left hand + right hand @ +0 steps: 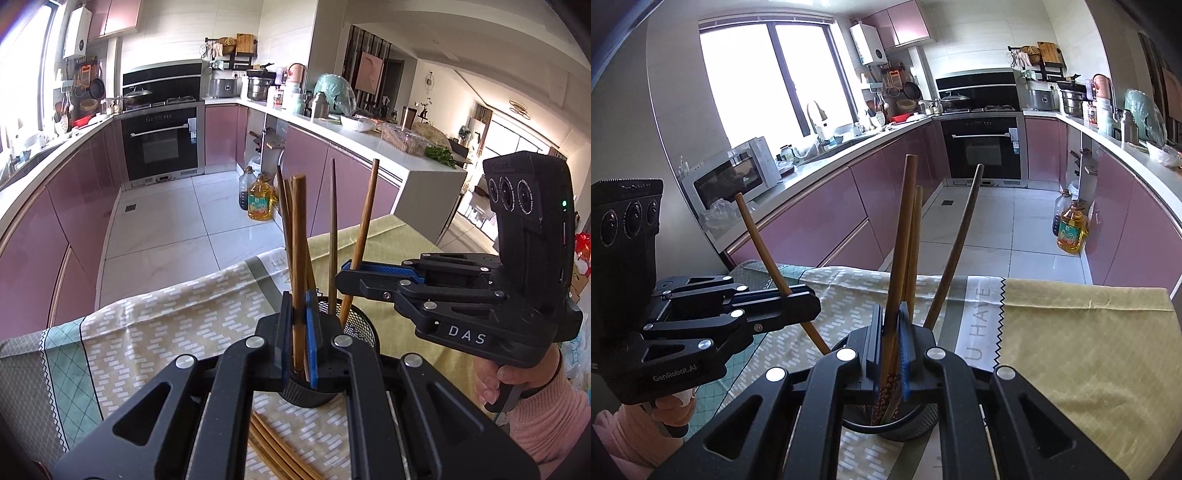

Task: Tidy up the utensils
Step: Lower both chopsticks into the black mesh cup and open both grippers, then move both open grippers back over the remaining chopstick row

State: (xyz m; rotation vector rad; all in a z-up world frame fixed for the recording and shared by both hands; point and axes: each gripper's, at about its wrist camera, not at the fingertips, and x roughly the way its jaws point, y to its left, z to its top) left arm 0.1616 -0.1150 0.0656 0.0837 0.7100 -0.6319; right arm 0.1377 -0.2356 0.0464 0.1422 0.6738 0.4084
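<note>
Now both grippers' fingers (313,332) (905,343) pinch chopsticks (299,258) over the holder (354,321).

patterned tablecloth (155,332) carries mesh holder (364,325) and loose chopsticks (280,454).

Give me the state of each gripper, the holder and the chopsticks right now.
Left gripper: jaws shut on first chopstick, held upright.
Right gripper: jaws shut on second chopstick, held upright.
Mesh holder: upright, chopsticks inside.
Loose chopsticks: lying flat on tablecloth.
</note>
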